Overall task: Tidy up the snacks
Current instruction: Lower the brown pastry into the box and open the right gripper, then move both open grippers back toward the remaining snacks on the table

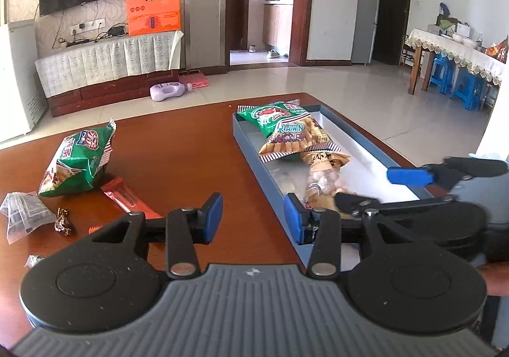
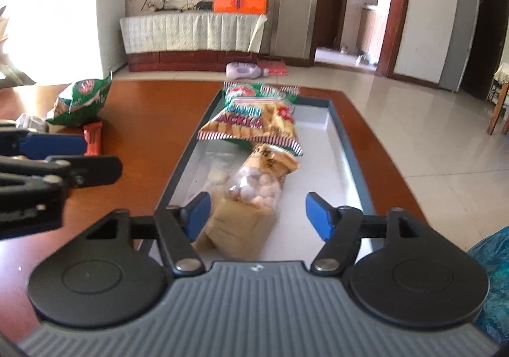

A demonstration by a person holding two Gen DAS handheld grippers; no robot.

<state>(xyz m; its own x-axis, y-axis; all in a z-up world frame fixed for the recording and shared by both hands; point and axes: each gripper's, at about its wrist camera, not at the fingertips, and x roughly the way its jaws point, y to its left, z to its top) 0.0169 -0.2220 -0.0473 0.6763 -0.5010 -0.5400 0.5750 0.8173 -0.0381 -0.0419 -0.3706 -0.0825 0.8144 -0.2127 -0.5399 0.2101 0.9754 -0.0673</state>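
A shallow blue tray [image 1: 254, 163] [image 2: 183, 163] lies on the brown table. In it a prawn cracker bag [image 1: 286, 131] [image 2: 251, 121] rests at the far end, with a brown and clear nut packet [image 1: 321, 175] [image 2: 251, 194] nearer. My right gripper [image 2: 258, 215] [image 1: 375, 188] is open over the tray's near end. The nut packet lies between its jaws; the right pad stands clear of it. My left gripper [image 1: 253, 218] is open and empty above the table by the tray's left wall. Left of it lie a green bag [image 1: 79, 159] [image 2: 79, 102] and a red bar [image 1: 124, 198] [image 2: 93, 137].
A white packet [image 1: 25, 213], a brown wrapped candy [image 1: 63, 223] and a small silver candy [image 1: 33, 260] lie near the table's left front. Blue plastic [image 2: 490, 277] shows at the right edge. Beyond the table are tiled floor, a TV stand and a purple bottle [image 1: 170, 90].
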